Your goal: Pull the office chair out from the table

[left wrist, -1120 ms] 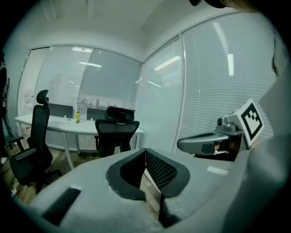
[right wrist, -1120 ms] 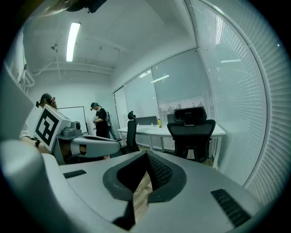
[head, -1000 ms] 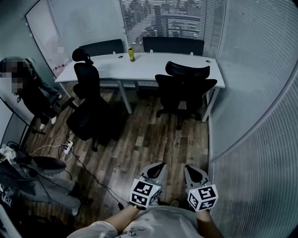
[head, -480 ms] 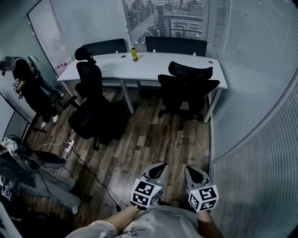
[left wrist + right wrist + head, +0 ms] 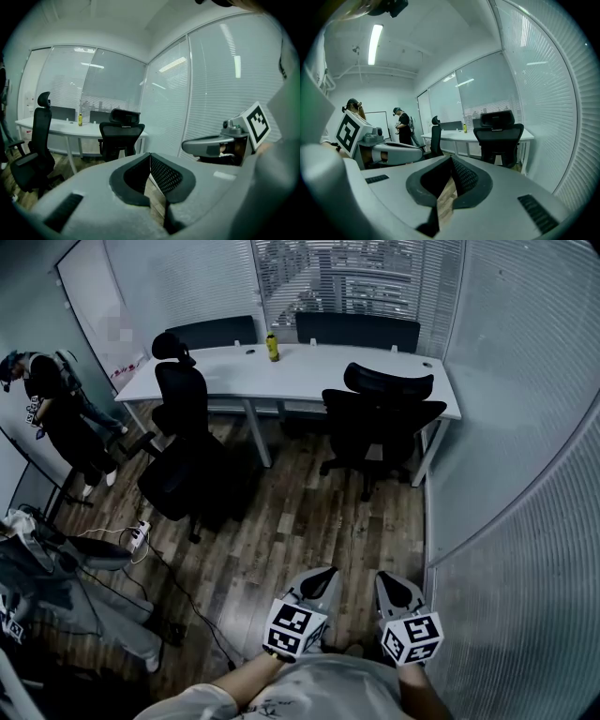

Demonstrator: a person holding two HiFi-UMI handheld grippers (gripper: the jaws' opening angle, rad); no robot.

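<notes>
The left gripper (image 5: 322, 574) and the right gripper (image 5: 390, 579), low in the frame, both have their fingers pressed together and hold nothing. If they stay closed, I think they will just bump the chair and slip off. The office chair (image 5: 380, 418) is black with a headrest. It sits tucked against the white table (image 5: 309, 371) at the upper right, well apart from the grippers.

Seeing a yellow bottle (image 5: 272, 346) standing upright below the window blinds (image 5: 347, 282) | seeing a person (image 5: 56, 413) in dark clothes standing at far left, by a whiteboard (image 5: 89, 301) | seeing a white power strip (image 5: 139, 535) lying on the wood floor (image 5: 309, 531) — black cable (image 5: 192, 604) trailing nearby
</notes>
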